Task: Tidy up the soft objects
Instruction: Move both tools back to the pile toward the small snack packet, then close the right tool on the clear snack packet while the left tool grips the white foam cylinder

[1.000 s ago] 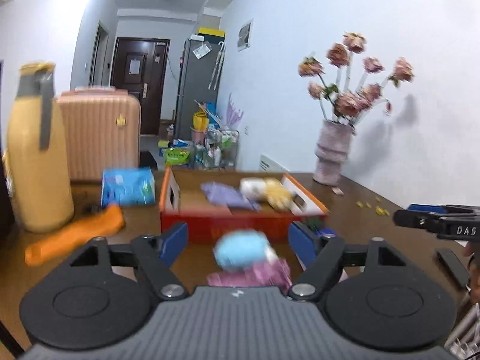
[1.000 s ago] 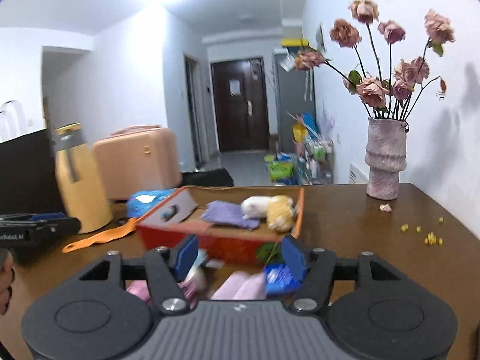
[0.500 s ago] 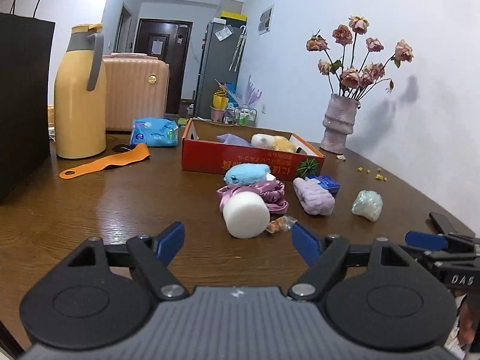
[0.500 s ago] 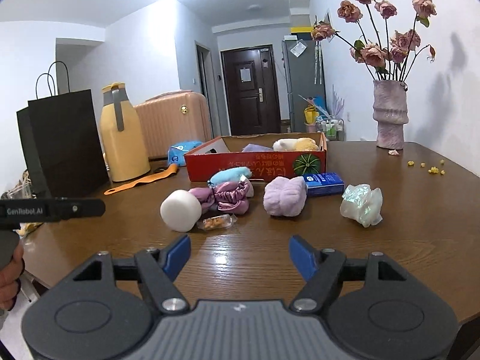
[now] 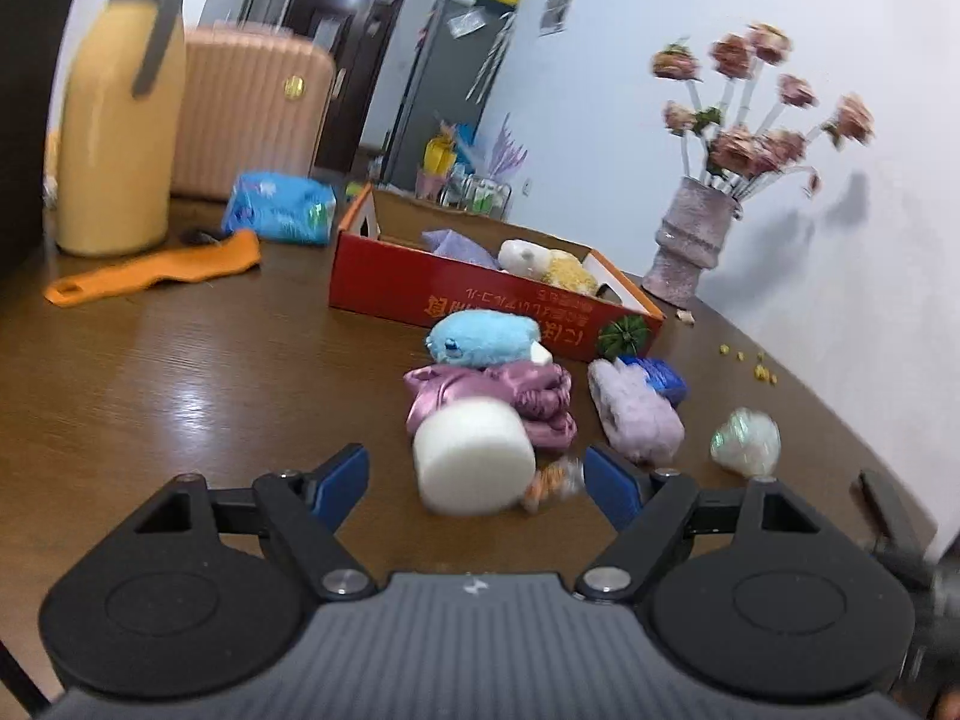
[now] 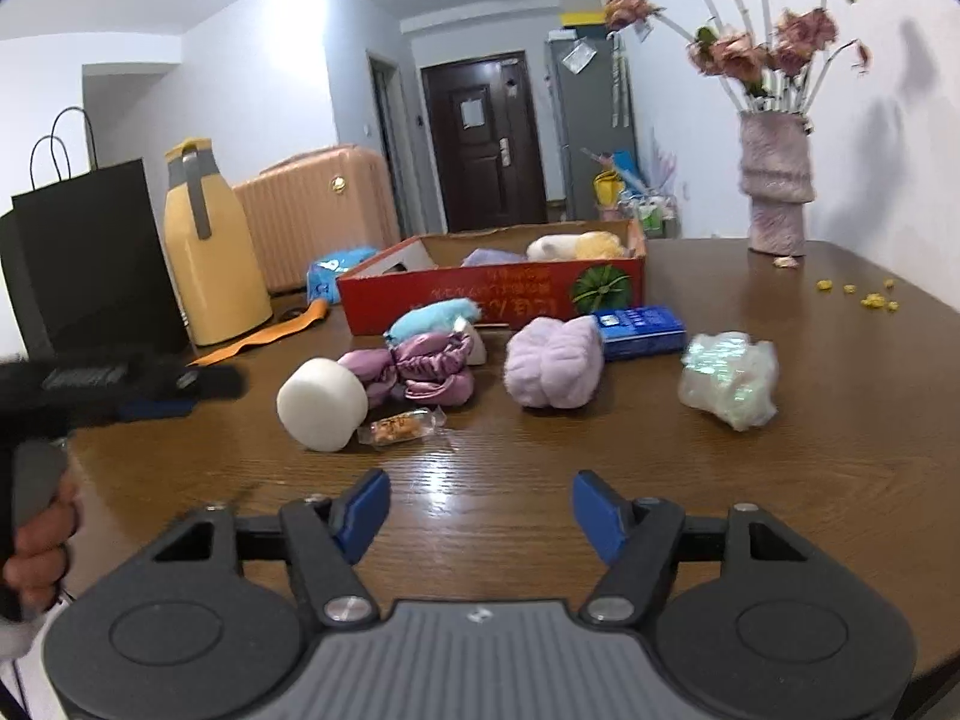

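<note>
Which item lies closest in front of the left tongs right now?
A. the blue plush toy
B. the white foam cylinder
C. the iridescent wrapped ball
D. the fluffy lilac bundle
B. In the left wrist view the white foam cylinder sits just ahead of the open left tongs, between their blue pads, with the other soft things farther back or off to the right.

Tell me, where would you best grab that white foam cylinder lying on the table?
Probably across the curved sides of the white foam cylinder. It lies tipped on the table with a flat end facing the open left tool, which could come straight in from the front. The pink satin cloth touches its back, and a candy wrapper lies beside it.
</note>
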A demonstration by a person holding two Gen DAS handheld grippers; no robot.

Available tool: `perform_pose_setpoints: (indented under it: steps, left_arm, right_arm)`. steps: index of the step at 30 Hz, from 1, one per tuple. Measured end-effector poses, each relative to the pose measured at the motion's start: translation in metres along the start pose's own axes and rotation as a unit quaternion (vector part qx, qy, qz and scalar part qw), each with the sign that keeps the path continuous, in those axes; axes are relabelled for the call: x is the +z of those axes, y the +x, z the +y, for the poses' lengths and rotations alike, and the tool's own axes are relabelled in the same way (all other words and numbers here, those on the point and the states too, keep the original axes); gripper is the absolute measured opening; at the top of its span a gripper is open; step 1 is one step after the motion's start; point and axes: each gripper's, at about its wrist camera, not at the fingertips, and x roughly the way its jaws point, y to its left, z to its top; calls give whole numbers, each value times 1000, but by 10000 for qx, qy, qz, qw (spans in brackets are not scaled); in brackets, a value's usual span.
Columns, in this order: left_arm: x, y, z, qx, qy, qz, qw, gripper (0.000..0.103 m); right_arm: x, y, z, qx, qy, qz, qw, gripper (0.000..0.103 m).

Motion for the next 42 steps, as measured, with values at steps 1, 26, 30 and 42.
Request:
perform_pose_setpoints:
  steps: [1,26,30,42]
  left_arm:
    - [7,14,1,-5,-113,38,9999,80]
    - [-35,26,7,337,669,458,9961,74]
    - [-34,27,6,216,756,465,9958,58]
    - [-33,5,-12,24,867,181,9961,55]
  right_arm:
    - [2,6,2,18,-37,33,10000,66]
    - [41,136,42,436,-429,684,9958,37]
    - [33,136,49,273,-614,731,9951,16]
    - [21,74,38,426,-389,488,9971,14]
